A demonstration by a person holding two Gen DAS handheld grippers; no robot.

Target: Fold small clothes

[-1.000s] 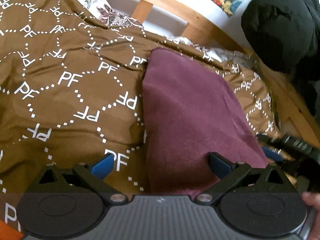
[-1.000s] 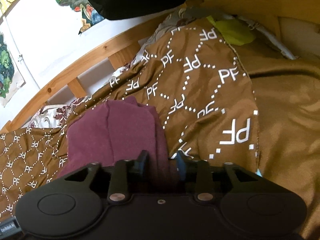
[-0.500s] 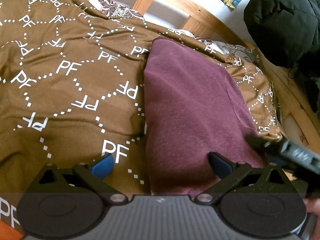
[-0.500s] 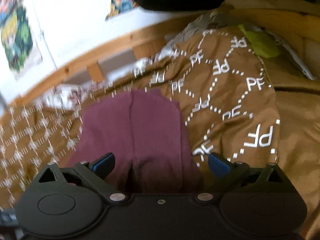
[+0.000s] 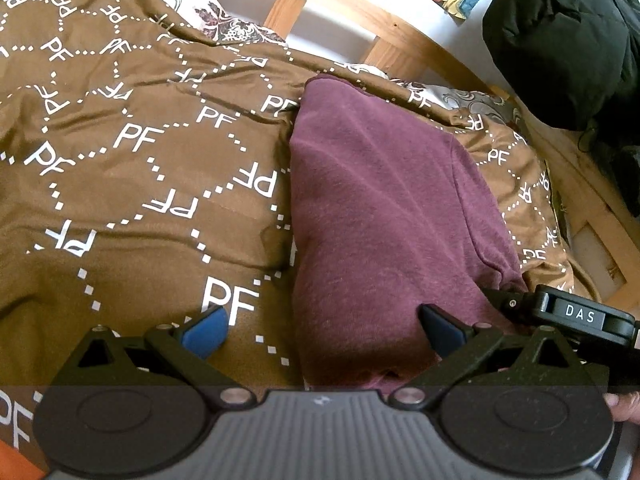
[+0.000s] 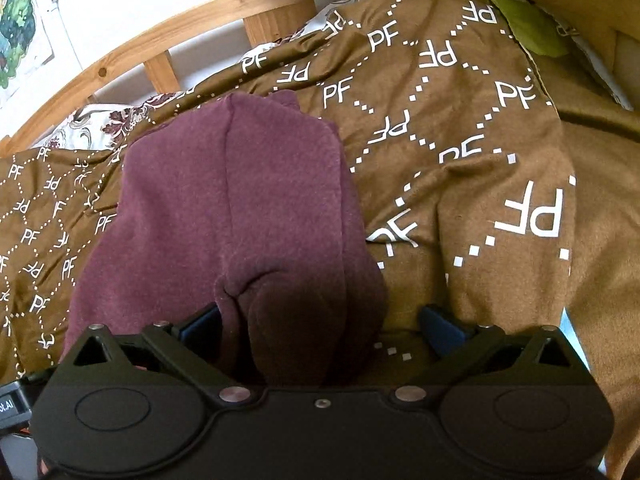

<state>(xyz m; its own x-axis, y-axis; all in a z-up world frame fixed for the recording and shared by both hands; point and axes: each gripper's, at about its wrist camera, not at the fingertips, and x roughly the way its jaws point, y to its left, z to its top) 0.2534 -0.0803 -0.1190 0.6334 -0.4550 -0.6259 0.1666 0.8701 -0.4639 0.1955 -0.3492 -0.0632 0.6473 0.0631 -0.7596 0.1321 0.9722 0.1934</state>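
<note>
A folded maroon garment (image 5: 384, 208) lies on the brown PF-patterned bedspread (image 5: 132, 184). My left gripper (image 5: 320, 328) is open, its jaws wide apart over the garment's near left edge, holding nothing. In the right wrist view the same garment (image 6: 232, 200) lies lengthwise with a bunched near end. My right gripper (image 6: 320, 328) is open, its jaws spread on either side of that bunched end, not gripping it. The right gripper's body also shows at the right edge of the left wrist view (image 5: 576, 316).
A wooden bed rail (image 5: 400, 28) runs along the back by the wall. A black bundle (image 5: 560, 40) hangs at upper right. A yellow-green cloth (image 6: 524, 24) lies near the far right of the bed. A floral sheet (image 6: 104, 120) peeks out by the rail.
My right gripper was shut on the garment's near end a second ago and has opened and let it go. The left gripper stayed open and shifted slightly.
</note>
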